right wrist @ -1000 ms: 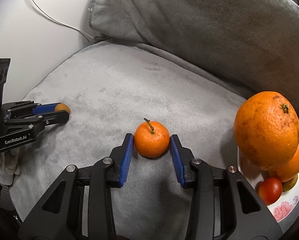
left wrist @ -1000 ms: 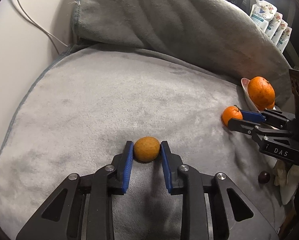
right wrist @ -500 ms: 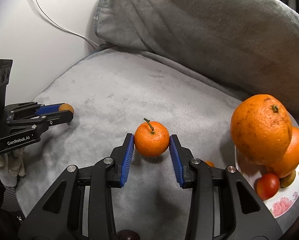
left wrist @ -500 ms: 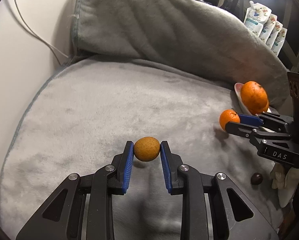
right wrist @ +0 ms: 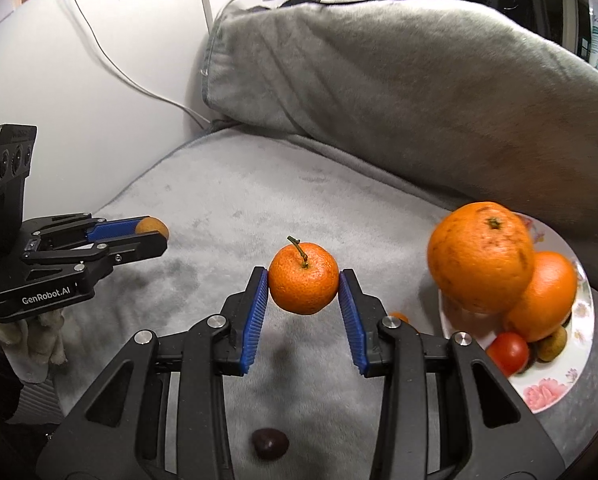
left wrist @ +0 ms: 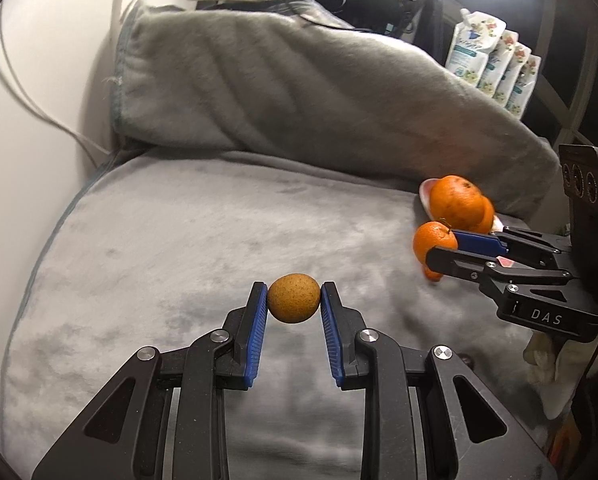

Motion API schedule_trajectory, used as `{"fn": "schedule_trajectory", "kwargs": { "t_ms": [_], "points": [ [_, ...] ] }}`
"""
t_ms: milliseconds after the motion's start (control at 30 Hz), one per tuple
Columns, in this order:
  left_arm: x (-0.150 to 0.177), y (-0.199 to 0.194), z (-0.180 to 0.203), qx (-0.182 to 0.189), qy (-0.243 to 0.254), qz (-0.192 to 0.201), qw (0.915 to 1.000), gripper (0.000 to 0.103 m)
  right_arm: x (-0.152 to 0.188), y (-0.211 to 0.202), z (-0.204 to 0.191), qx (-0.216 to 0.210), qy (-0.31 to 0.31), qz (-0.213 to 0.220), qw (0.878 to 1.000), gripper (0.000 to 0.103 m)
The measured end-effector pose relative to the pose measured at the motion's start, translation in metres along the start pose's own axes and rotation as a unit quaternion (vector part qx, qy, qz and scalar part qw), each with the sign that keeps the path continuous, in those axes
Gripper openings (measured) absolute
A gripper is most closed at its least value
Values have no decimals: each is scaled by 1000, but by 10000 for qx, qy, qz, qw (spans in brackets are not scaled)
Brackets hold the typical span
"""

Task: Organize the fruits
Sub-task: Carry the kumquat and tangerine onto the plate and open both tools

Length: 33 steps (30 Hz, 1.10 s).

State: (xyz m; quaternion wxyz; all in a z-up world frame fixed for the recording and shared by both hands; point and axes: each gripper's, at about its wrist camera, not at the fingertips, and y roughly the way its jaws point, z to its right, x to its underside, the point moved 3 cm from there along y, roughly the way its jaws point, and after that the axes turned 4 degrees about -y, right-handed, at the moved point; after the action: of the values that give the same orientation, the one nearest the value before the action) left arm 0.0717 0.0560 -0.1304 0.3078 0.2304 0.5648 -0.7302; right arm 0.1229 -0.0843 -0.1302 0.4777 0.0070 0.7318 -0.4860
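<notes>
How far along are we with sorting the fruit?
Done: two oranges, a tomato and a small brown fruit sit on the plate. In hand: the right gripper holds a mandarin, the left gripper a brown fruit. Left: a dark fruit on the blanket.

The gray cushion (right wrist: 299, 200) has a wide bare patch in the middle, between the two grippers, with room to pass. The big gray pillow (right wrist: 399, 80) blocks the back. On the right, the plate (right wrist: 547, 396) is piled high with two big oranges (right wrist: 479, 260). A small dark fruit (right wrist: 269, 443) lies on the cushion near the front, and a tiny orange fruit (right wrist: 399, 317) sits just beside the plate.
</notes>
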Motion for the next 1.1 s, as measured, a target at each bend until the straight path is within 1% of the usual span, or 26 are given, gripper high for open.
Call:
{"fn": "schedule_trajectory", "kwargs": {
  "t_ms": [300, 567, 833, 1100],
  "points": [
    [-6, -4, 31, 249, 210, 71, 9994, 25, 3, -30, 11, 61, 107, 253, 9996, 38],
    [-8, -3, 61, 434, 447, 65, 9980, 25, 10, -56, 30, 161, 268, 445, 9985, 38],
    [-9, 0, 92, 666, 643, 54, 9957, 25, 23, -80, 57, 350, 505, 580, 9964, 38],
    [-7, 10, 134, 967, 913, -12, 9911, 25, 38, -105, 89, 626, 785, 716, 9924, 38]
  ]
}}
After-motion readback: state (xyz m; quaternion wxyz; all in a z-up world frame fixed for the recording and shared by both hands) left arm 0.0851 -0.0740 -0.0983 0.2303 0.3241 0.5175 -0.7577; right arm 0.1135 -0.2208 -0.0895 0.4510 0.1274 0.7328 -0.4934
